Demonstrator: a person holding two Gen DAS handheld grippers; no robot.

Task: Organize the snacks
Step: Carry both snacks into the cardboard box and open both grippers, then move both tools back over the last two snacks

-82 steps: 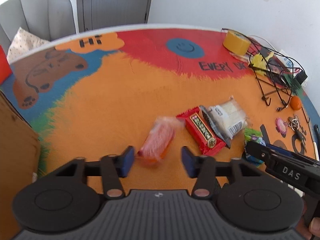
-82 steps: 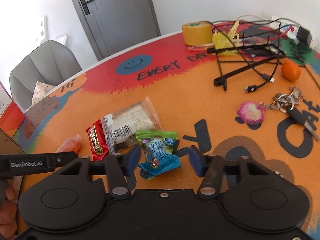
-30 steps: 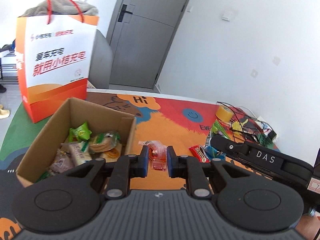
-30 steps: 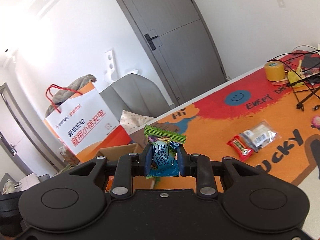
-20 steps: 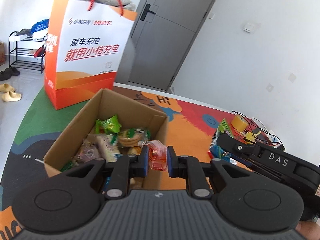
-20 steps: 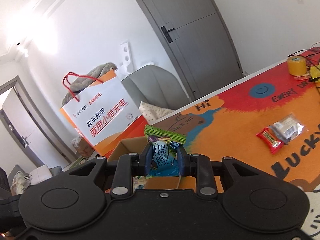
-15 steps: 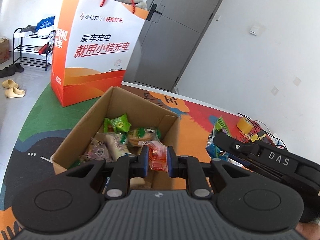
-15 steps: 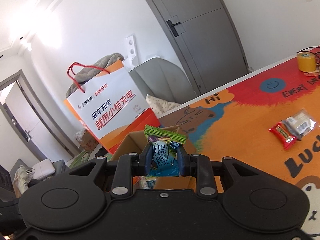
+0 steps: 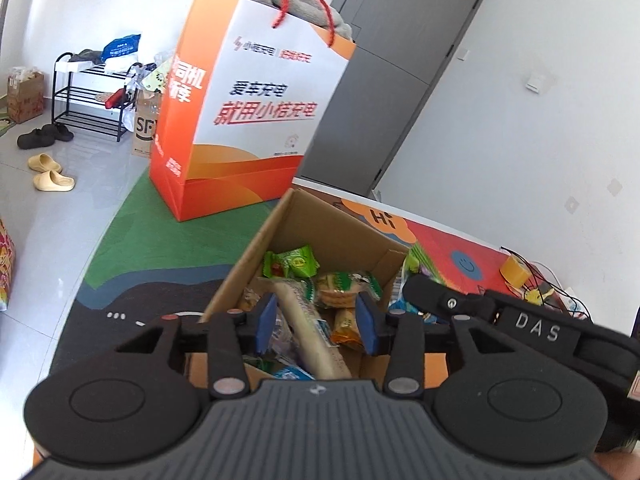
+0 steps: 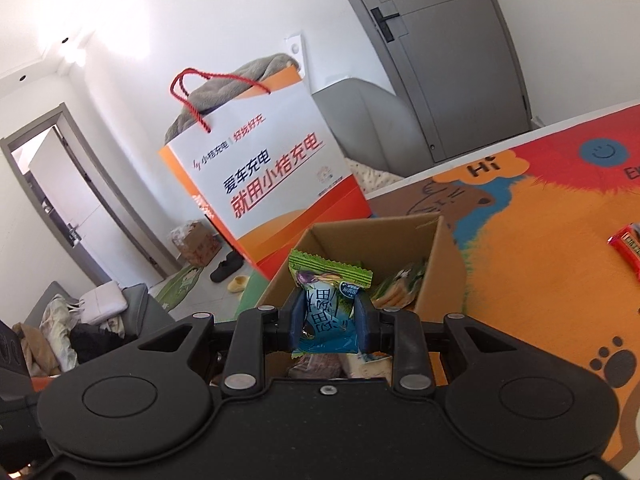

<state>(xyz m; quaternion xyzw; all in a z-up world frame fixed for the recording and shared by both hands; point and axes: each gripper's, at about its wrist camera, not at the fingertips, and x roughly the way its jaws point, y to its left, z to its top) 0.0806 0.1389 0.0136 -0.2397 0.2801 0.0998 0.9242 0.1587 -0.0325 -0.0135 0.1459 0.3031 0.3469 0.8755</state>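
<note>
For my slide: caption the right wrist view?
Right gripper holding a green-blue snack packet above the open cardboard box.

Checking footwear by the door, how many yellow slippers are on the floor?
2: one yellow slipper nearer the rack, the second just beside it on the grey floor. More could be hidden behind the orange bag.

Orange, green and brown all around you

You're looking at a plain brown cardboard box (image 9: 256, 248) holding green-wrapped snacks (image 9: 292, 262), while your right gripper (image 10: 329, 318), black with blue pads, is showing a green-and-blue packet (image 10: 328, 308) with a zigzag-edged top. Behind, a white-and-orange paper bag (image 10: 264, 184) is carrying red lettering and red cord handles; the mat (image 10: 540, 240) is showing orange, red and blue.
</note>
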